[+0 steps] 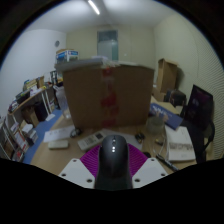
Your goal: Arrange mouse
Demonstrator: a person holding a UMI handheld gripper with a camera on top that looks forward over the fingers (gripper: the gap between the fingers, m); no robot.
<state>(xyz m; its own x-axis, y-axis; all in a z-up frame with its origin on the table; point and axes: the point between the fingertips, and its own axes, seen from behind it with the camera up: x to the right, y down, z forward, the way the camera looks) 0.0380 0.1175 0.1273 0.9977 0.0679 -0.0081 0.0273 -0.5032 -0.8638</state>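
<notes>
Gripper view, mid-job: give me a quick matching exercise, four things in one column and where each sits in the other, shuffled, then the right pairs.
Things:
1. black mouse
2. cardboard box
3. monitor
4. ceiling light

Places:
A. overhead, above the box
B. between the fingers, over the purple pad
C. on the desk beyond the mouse
D. at the right of the box, dark screen

Pairs: 1-B, 2-C, 3-D, 4-A

Mouse (115,160): black plastic, smooth, slightly glossy on top. Box (108,92) beyond it: brown corrugated cardboard, matt. Papers (181,148) at right: white, matt.
</notes>
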